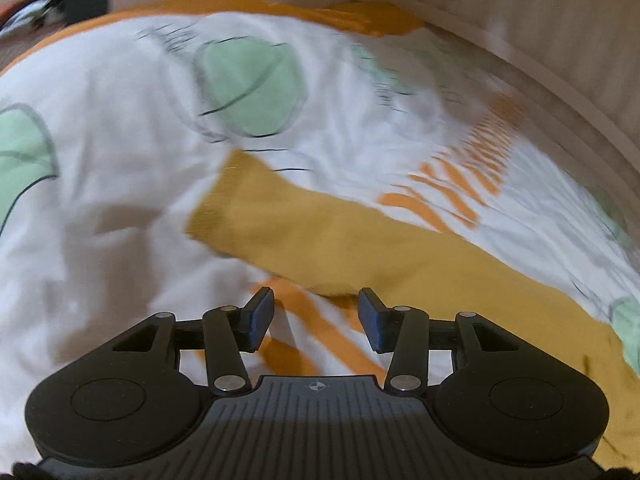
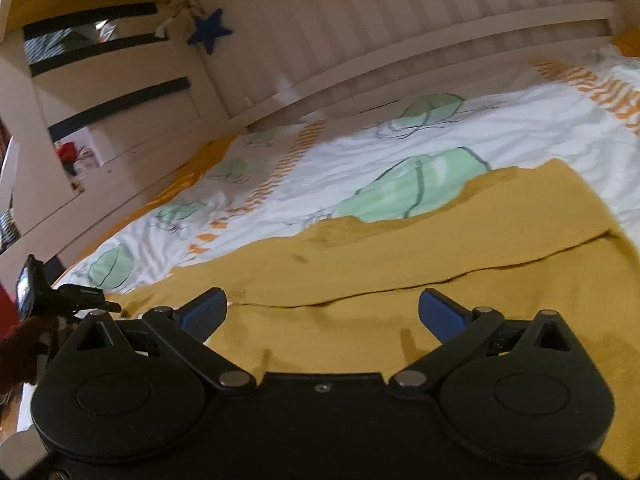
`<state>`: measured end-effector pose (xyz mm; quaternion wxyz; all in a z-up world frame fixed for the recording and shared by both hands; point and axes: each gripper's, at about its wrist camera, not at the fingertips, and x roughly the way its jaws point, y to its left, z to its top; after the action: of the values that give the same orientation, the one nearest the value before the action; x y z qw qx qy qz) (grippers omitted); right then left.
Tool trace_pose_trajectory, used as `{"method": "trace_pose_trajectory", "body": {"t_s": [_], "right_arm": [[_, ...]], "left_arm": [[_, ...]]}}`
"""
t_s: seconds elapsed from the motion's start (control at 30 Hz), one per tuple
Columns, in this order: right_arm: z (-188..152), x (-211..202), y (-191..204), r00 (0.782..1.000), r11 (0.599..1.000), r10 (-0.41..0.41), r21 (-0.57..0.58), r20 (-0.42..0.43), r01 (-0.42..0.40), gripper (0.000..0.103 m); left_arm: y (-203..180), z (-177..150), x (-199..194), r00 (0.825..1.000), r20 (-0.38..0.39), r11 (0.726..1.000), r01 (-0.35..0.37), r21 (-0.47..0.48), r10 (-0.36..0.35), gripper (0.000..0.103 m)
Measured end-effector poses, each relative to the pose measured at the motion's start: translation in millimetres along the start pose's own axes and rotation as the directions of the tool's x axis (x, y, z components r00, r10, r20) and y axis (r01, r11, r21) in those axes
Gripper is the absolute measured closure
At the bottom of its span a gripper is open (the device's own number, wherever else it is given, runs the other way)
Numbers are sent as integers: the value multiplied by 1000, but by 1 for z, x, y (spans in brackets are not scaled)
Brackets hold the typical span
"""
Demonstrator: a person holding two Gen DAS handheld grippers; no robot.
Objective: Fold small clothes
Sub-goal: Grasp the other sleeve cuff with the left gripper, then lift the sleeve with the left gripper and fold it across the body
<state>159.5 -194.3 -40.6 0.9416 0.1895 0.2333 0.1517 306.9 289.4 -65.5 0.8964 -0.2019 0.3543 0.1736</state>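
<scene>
A mustard-yellow garment (image 2: 420, 240) lies spread on a bed with a white patterned duvet (image 2: 360, 148), one sleeve (image 1: 280, 216) laid across the cover. The left tongs (image 1: 316, 314) hang just above the sleeve's edge, part spread, nothing between them. The right tongs (image 2: 322, 314) hover over the garment's body, spread wide and empty. A fold seems just laid; next, each should pinch an edge for another fold.
</scene>
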Motion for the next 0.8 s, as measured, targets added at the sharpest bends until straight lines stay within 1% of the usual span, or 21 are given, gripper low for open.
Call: {"method": "trace_pose_trajectory", "body": {"t_s": [0.07, 0.17, 0.37, 0.43, 0.47, 0.5, 0.57, 0.6, 0.63, 0.7, 0.73, 0.8], "right_arm": [[-4, 4, 8, 1000, 1000, 4, -31, -13, -4, 0], [-10, 11, 17, 999, 998, 11, -54, -36, -13, 0], [-17, 23, 24, 997, 998, 16, -54, -71, -20, 0], [-19, 24, 25, 997, 998, 13, -57, -77, -18, 0], [-20, 24, 24, 997, 998, 12, -57, -82, -16, 0], [-20, 24, 23, 996, 998, 9, -56, -85, -14, 0], [-20, 24, 22, 996, 999, 3, -52, -88, -8, 0], [-20, 24, 21, 996, 999, -1, -51, -90, -4, 0], [-19, 23, 19, 996, 999, -5, -50, -92, 0, 0], [-17, 22, 15, 995, 999, -11, -46, -94, 7, 0], [-15, 21, 13, 995, 999, -14, -43, -95, 10, 0], [-12, 19, 9, 995, 999, -21, -41, -94, 17, 0]], "left_arm": [[15, 3, 6, 1000, -2, 999, -1, -46, 0, 58], [29, 5, 14, 1000, 10, 992, 24, -125, -23, 58], [42, 15, 31, 997, 61, 975, 62, -215, -50, 57], [46, 18, 34, 994, 84, 963, 86, -255, -66, 52], [48, 18, 36, 993, 94, 957, 97, -272, -74, 51], [50, 19, 38, 991, 105, 949, 108, -296, -80, 52], [54, 20, 39, 988, 129, 924, 132, -358, -91, 54], [56, 20, 37, 985, 146, 909, 141, -392, -90, 73], [58, 20, 36, 984, 155, 894, 143, -425, -84, 101], [59, 21, 35, 985, 145, 865, 153, -478, -95, 100], [57, 23, 32, 983, 149, 865, 166, -474, -106, 100], [45, 28, 22, 981, 165, 893, 165, -418, -104, 100]]}}
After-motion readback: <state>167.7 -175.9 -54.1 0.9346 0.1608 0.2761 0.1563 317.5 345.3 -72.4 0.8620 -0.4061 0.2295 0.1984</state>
